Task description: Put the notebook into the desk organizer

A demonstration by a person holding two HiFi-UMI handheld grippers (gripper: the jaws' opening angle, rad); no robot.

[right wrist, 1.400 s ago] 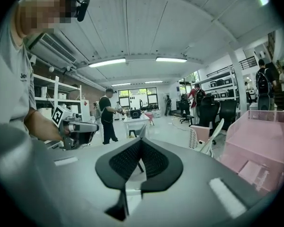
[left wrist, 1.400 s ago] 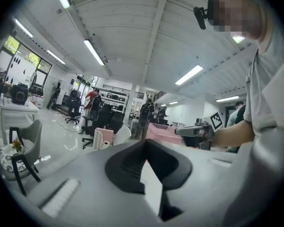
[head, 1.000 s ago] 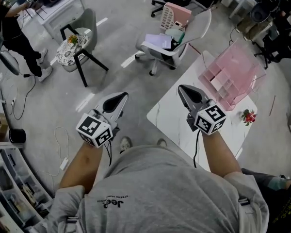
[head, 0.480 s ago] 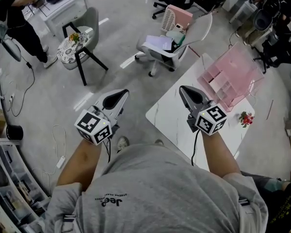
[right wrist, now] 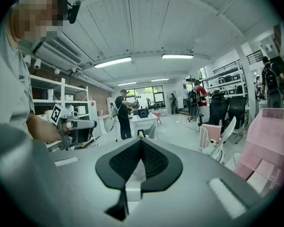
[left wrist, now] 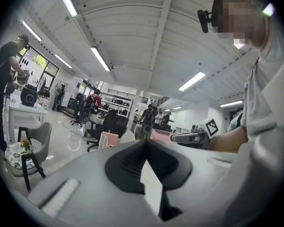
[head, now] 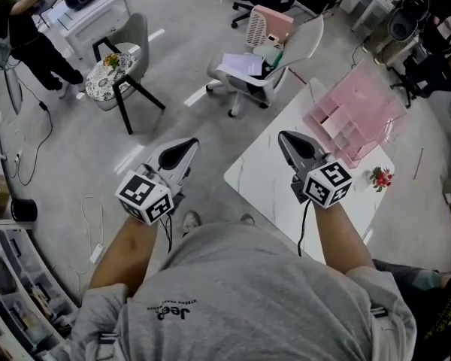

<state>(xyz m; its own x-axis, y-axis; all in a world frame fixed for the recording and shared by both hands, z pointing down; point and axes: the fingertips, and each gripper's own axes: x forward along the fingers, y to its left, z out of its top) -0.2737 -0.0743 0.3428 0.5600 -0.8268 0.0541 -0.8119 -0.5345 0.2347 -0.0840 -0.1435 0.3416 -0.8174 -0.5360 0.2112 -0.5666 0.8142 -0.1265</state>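
Note:
A pink see-through desk organizer (head: 355, 117) stands at the far end of a white table (head: 264, 180); its pink wall also fills the right edge of the right gripper view (right wrist: 270, 148). No notebook is plain in any view. My left gripper (head: 183, 150) hovers over the floor left of the table, jaws shut and empty, tips meeting (left wrist: 146, 139). Over the table's near part, my right gripper (head: 285, 137) is likewise shut with nothing in it (right wrist: 141, 139). Each gripper shows in the other's view: the right one (left wrist: 189, 137), the left one (right wrist: 78, 124).
A white office chair (head: 274, 65) with pale papers (head: 243, 63) on its seat stands beyond the table. A small red flower (head: 381, 177) lies near the table's right edge. A round side table (head: 113, 72), a grey chair (head: 139, 36) and a person (head: 22, 40) are at far left.
Both grippers stay where they were, still shut. The head view has shifted slightly and the person at far left has moved.

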